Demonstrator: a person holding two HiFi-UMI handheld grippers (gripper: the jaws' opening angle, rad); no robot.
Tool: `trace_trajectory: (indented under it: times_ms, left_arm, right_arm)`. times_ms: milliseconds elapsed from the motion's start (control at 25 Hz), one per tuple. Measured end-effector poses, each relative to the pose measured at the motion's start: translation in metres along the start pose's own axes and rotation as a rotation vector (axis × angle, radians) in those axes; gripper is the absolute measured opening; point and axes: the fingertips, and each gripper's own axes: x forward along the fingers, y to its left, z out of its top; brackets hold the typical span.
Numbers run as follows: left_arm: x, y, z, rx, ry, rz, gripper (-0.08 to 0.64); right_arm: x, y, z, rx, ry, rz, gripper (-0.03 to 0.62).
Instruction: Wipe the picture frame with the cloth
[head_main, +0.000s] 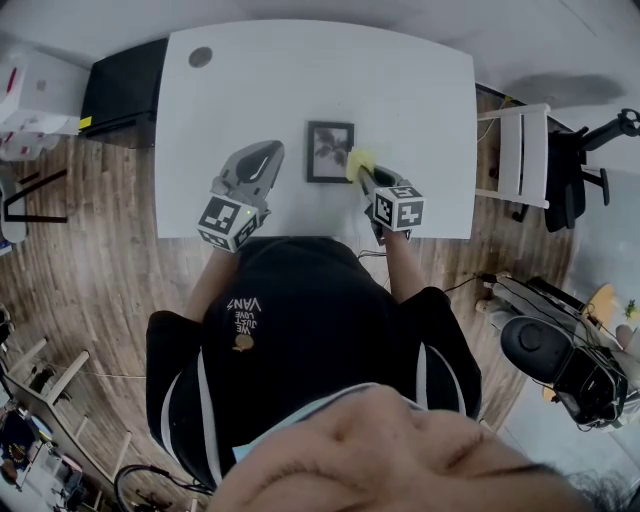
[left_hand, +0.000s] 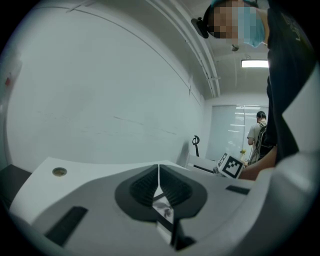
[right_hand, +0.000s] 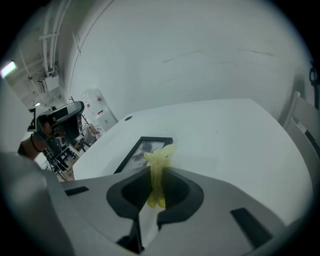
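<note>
Jaws first: on the left gripper (left_hand: 159, 176) they're pressed together with nothing between them. It sits over the tabletop (head_main: 410, 95) to the left of the picture frame (head_main: 329, 150), near it but not touching, so nothing is steadying the frame.

Moving across, the frame lies flat in the middle of the tabletop, close to the front edge where the person stands. And here's the action: the right gripper (right_hand: 156, 186) has its jaws clamped on the yellow cloth (right_hand: 159, 161), with a bunched tuft poking out beyond the tips. That tuft is right at the frame's right-hand edge, over the near corner. Whether it's pressing on the frame or just above it, I can't tell from here.

I'd call this the early part of the job: cloth gripped, brought to the frame, and most of the surface left to cover, going by where the tuft sits. The frame itself shows no sign either way.

There's plenty of room. Bare tabletop runs beyond the frame and off to both sides, so a leftward sweep is clear until it nears the left gripper. The front edge is the one to watch, since an unheld frame could slide towards it. A white chair (head_main: 527, 150) stands off the right end, well clear.
</note>
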Motion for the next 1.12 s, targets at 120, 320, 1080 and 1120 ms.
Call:
trace_trajectory:
  times_ms: [120, 320, 1080, 1120]
  left_arm:
    - [0.001, 0.003, 0.003, 0.005, -0.004, 0.003, 0.017]
    - [0.004, 0.006, 0.010, 0.024, -0.019, 0.010, 0.017]
    - [0.007, 0.020, 0.026, 0.052, -0.050, 0.027, 0.017]
    - [0.007, 0.021, 0.027, 0.054, -0.051, 0.028, 0.017]
  right_arm:
    - [-0.001, 0.003, 0.017, -0.029, -0.032, -0.006, 0.044]
    - [-0.005, 0.008, 0.044, -0.045, -0.099, 0.006, 0.044]
    - [-0.044, 0.037, 0.139, -0.120, -0.361, 0.038, 0.043]
    - [-0.045, 0.039, 0.141, -0.123, -0.368, 0.041, 0.044]
